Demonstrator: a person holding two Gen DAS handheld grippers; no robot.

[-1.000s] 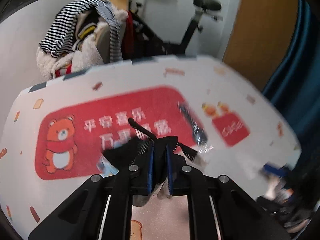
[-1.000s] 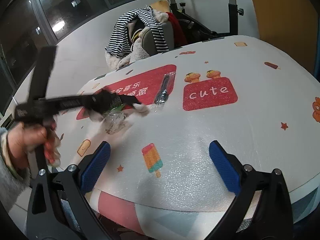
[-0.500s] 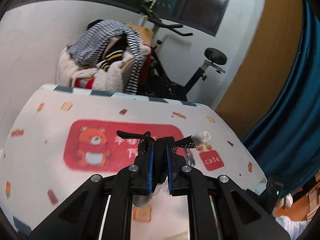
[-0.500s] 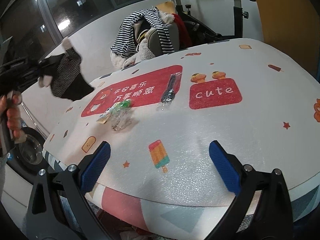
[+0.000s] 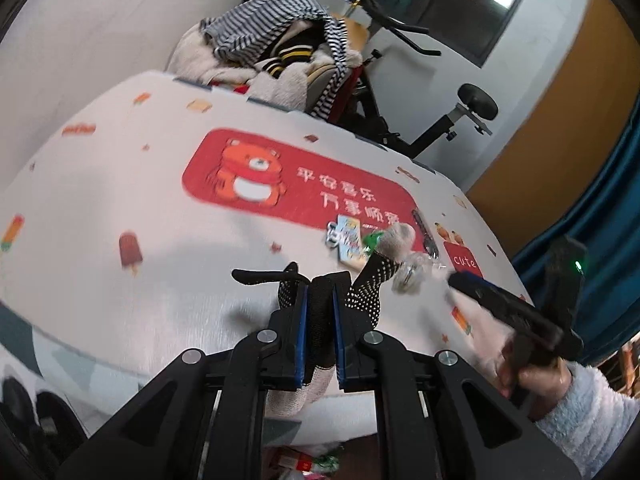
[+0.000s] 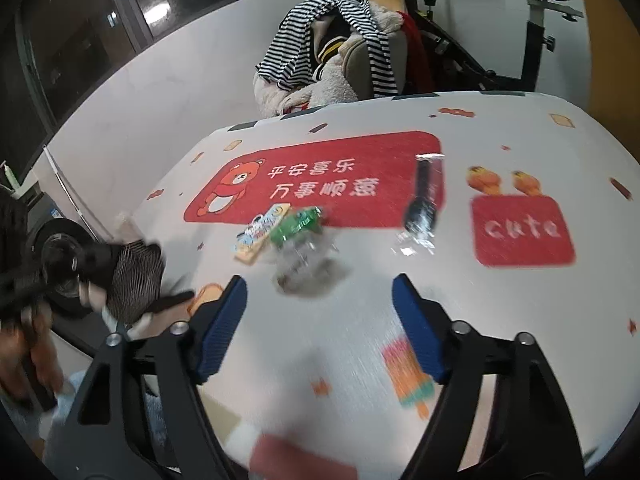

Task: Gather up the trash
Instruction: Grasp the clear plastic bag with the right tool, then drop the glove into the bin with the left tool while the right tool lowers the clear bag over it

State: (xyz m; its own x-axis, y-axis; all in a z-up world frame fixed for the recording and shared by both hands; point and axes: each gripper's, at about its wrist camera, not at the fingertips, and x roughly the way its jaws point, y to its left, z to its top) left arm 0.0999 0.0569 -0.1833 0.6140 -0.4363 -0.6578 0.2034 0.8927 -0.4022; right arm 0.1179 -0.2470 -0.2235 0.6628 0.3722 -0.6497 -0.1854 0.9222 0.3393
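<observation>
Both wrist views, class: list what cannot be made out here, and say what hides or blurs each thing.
- Crumpled clear plastic wrapper, right wrist view: motion blur hides its outline.
- Black dotted knit glove, left wrist view: the shut left gripper covers its middle.
- Colourful flat card packet, left wrist view: print too blurred to read.
- Right gripper, jaws just closing, nothing between: bottom edge cuts off its body.

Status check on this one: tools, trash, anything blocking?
Left tool shut on black dotted glove. Right tool open, jaws just closing, nothing between. Clear crumpled wrapper ahead on mat. Nothing blocking.
</observation>
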